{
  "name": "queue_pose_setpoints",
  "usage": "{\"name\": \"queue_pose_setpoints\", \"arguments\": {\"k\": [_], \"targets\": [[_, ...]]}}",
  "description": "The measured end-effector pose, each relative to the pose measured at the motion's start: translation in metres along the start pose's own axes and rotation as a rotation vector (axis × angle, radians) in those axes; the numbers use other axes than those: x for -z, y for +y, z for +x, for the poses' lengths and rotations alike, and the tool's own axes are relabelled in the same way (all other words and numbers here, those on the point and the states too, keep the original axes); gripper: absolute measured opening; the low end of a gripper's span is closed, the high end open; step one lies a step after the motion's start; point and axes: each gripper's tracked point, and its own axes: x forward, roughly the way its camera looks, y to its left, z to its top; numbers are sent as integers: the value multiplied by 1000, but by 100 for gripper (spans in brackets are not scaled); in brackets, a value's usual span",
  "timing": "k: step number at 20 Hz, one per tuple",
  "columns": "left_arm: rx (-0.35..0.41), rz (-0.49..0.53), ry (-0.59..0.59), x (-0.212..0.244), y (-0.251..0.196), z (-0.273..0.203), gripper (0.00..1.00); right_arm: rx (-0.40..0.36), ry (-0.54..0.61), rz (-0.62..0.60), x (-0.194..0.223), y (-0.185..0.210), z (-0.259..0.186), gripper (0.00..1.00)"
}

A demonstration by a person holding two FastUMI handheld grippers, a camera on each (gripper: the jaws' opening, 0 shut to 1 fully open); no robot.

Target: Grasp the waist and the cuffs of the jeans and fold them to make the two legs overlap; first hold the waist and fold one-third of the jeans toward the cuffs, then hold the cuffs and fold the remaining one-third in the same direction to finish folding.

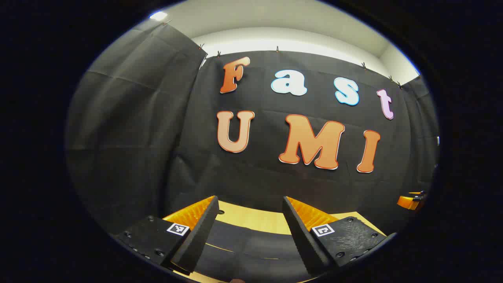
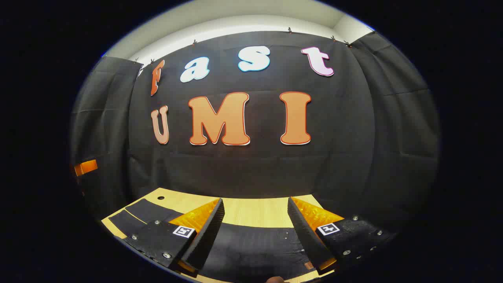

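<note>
Where black cloth walls (image 2: 251, 169) end: pale wooden table (image 2: 251, 210); dark jeans (image 2: 251, 243).

Dark jeans (image 2: 251, 245) spread flat on the light wooden table (image 2: 251, 210), legs unfolded.

Left claw (image 1: 250, 220): fingers spread wide apart, nothing between them, held level and pointing forward, raised above the surface below. Right claw (image 2: 255, 220): same pose, fingers parted wide, gap free, level and aimed forward. Also seen at far right edge of left gripper view: part of the right claw (image 1: 410, 201), off to the side, well apart from the left one.
</note>
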Motion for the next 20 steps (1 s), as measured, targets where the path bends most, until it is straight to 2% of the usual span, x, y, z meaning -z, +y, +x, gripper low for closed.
{"name": "queue_pose_setpoints", "arguments": {"k": [1, 3, 5, 7, 12, 13, 14, 17, 18, 20], "targets": [[2, 22, 4, 1, 5, 5, 95, 11, -8, -10, -1, 1, 0, 98], [20, 53, 4, -4, 13, 19, 97, 38, -9, -23, 3, 8, 1, 98], [74, 55, 13, -7, 16, 35, 98, 55, -10, -13, 6, 19, 1, 100], [124, 36, 31, -6, 24, 47, 98, 77, 5, -1, 15, 38, -1, 98], [83, -2, 61, 6, 72, 62, 98, 47, 26, -19, 19, 75, 3, 100], [75, 2, 66, 9, 77, 62, 98, 40, 20, -23, 16, 79, 3, 98], [64, 13, 68, 10, 84, 61, 98, 31, 20, -28, 16, 82, 6, 100], [34, 48, 71, 15, 93, 63, 98, 10, 33, -38, 15, 89, 13, 97], [27, 55, 78, 19, 95, 61, 98, 2, 34, -38, 16, 89, 15, 100], [4, 73, 101, 27, 101, 57, 98, -17, 44, -35, 18, 94, 18, 97]]}}
